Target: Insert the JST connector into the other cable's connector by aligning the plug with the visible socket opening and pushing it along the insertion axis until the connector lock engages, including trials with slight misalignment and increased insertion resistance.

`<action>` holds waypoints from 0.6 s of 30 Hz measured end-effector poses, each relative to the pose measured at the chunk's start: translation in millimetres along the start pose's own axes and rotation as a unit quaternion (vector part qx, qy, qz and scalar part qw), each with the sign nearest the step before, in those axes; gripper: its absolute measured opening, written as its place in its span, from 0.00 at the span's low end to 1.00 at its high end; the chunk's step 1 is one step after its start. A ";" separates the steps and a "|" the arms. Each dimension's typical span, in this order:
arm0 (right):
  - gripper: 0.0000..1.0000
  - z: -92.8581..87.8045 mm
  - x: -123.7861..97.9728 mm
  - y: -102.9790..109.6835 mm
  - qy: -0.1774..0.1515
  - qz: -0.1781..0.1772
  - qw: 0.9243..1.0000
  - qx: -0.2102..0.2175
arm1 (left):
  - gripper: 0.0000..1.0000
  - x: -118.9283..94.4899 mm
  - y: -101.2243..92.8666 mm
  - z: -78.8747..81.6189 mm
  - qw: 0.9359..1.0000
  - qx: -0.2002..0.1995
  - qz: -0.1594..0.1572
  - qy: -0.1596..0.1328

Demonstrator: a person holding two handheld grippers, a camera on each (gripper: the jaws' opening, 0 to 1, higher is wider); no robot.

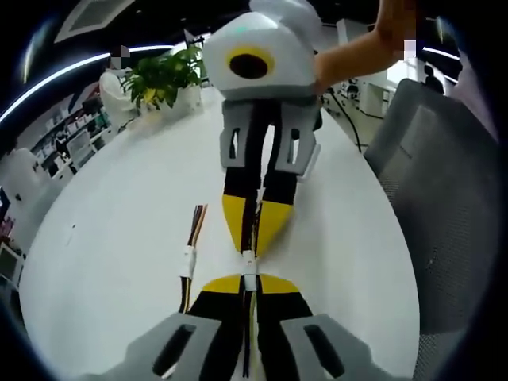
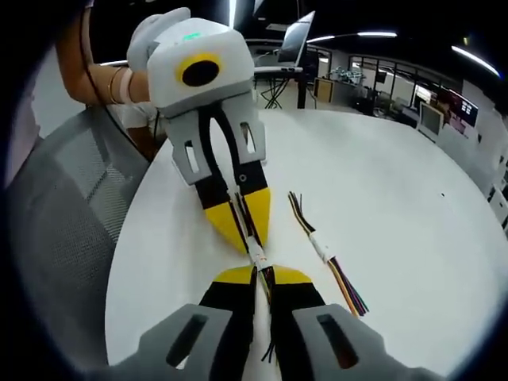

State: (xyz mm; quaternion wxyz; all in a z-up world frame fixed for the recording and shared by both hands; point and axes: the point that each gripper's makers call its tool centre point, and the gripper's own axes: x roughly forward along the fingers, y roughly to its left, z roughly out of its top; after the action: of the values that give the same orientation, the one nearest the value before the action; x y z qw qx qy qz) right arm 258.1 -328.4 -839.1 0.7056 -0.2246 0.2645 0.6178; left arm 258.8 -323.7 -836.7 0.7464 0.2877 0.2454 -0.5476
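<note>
Facing each other tip to tip above a white round surface (image 1: 119, 238), the two claws are seen with a small white connector pair between them. In the left gripper view, the left claw (image 1: 250, 282) rises from the bottom with its yellow-tipped jaws brought together on a dark cable, and the white JST connector (image 1: 249, 264) is held right at its tips. The right claw (image 1: 254, 238) comes down from above in that view, its jaws likewise closed on the wires running into the other side of the connector. The two connector halves are touching; whether the lock is engaged cannot be told.

In the right gripper view the same meeting is seen from the other side: the right claw (image 2: 263, 276) is clamped on its cable at the bottom, the left claw (image 2: 248, 236) reaches in from above, and the JST connector (image 2: 258, 258) sits between the tips.

A second, already joined cable (image 1: 190, 258) with multicoloured wires and a white middle piece is lying flat on the surface just beside the claws, apart from them; it is also seen in the right gripper view (image 2: 324, 250). A potted plant (image 1: 163, 79) is standing at the far edge of the surface, and a grey mesh chair (image 1: 444, 198) is placed next to it. A person's forearm (image 1: 357, 51) is seen behind the right claw.
</note>
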 end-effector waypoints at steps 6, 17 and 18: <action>0.02 4.1 -2.7 -0.9 -0.009 0.002 1.000 0.004 | 0.00 -1.9 2.7 3.3 1.000 -0.011 0.006 -0.005; 0.01 9.2 -1.8 -0.7 -0.023 0.002 1.000 0.006 | 0.00 -4.9 5.7 -0.4 1.000 -0.007 0.007 -0.002; 0.01 9.2 -1.6 -0.5 -0.023 0.001 1.000 0.004 | 0.00 -4.9 5.7 -0.6 1.000 -0.006 0.007 -0.001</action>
State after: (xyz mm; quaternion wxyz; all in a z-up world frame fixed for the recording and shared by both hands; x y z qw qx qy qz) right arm 259.3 -323.8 -831.1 0.7119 -0.2073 0.2506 0.6224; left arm 262.9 -318.7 -832.8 0.7523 0.2839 0.2458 -0.5414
